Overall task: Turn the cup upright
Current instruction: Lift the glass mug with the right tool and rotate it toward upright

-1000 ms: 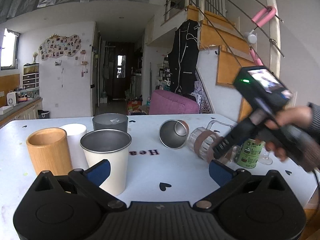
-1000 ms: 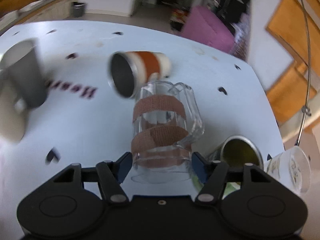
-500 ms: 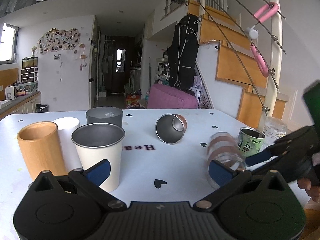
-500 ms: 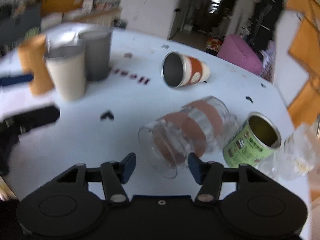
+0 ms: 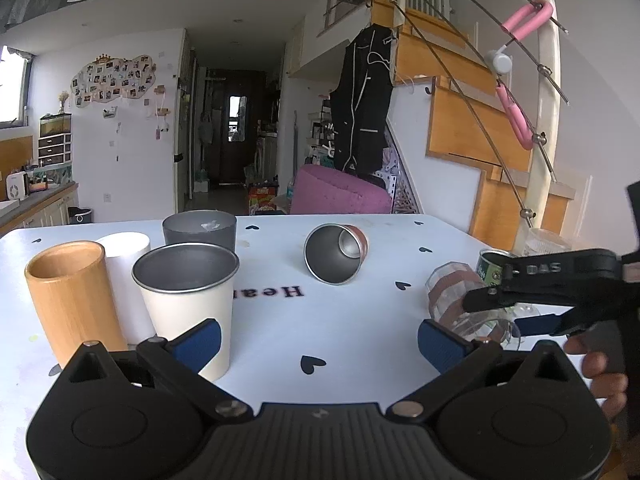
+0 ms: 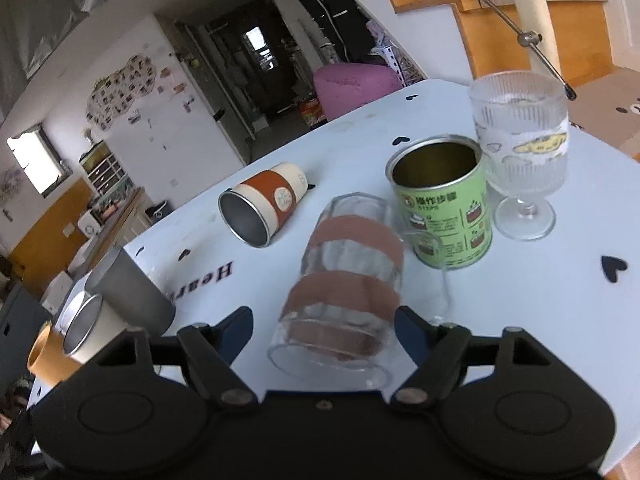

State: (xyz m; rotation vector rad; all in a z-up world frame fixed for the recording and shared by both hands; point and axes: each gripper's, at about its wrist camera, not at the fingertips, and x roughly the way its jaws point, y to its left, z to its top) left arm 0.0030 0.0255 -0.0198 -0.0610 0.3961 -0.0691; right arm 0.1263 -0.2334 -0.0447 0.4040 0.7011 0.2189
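Note:
A clear glass mug with brown tape bands [image 6: 344, 280] lies tilted between the fingers of my right gripper [image 6: 324, 326], mouth toward the camera. The jaws close on its sides; the left pad may stand slightly off. In the left wrist view the mug [image 5: 460, 300] is at the right, with the right gripper [image 5: 516, 312] around it. A steel cup with an orange sleeve [image 6: 260, 210] lies on its side on the white table [image 6: 560, 320]; it also shows in the left wrist view [image 5: 334, 252]. My left gripper [image 5: 316, 340] is open and empty.
A green tin can [image 6: 444, 208] and a ribbed stemmed glass [image 6: 520, 160] stand right beside the mug. A wooden cup [image 5: 70, 300], a white cup [image 5: 128, 280], a steel-rimmed white cup [image 5: 188, 292] and a grey cup [image 5: 199, 232] stand upright at the left.
My right gripper swung round with the glass mug, which has turned from lying flat toward tilted, mouth near the camera. The left gripper stayed nearly still.

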